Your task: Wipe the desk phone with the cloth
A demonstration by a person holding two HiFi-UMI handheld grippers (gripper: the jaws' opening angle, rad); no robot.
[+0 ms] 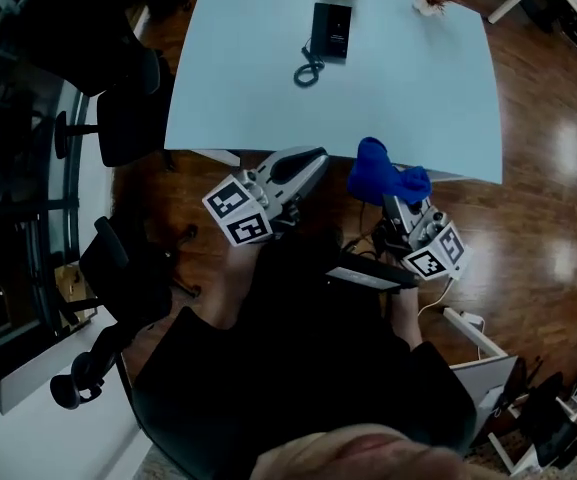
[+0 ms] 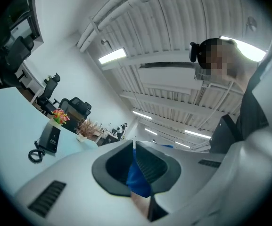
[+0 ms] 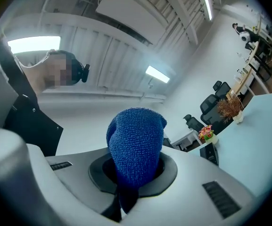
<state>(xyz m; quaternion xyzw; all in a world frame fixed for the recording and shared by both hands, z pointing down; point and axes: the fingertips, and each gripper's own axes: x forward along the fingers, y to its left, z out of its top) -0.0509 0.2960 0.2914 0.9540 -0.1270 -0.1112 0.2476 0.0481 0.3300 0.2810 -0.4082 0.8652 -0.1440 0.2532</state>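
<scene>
The desk phone (image 1: 331, 30) sits at the far edge of the table (image 1: 248, 88), well away from me. My right gripper (image 1: 396, 202) clamps the blue cloth (image 1: 383, 176); my left gripper (image 1: 313, 160) is closed, empty. I'd reach far, then press lightly

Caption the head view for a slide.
Right gripper holds a blue cloth by the white desk; the phone sits at its far side.

l gripper (image 2: 134, 145) jaws together, r gripper (image 3: 135, 171) clamped on cloth (image 3: 136, 135).
</scene>
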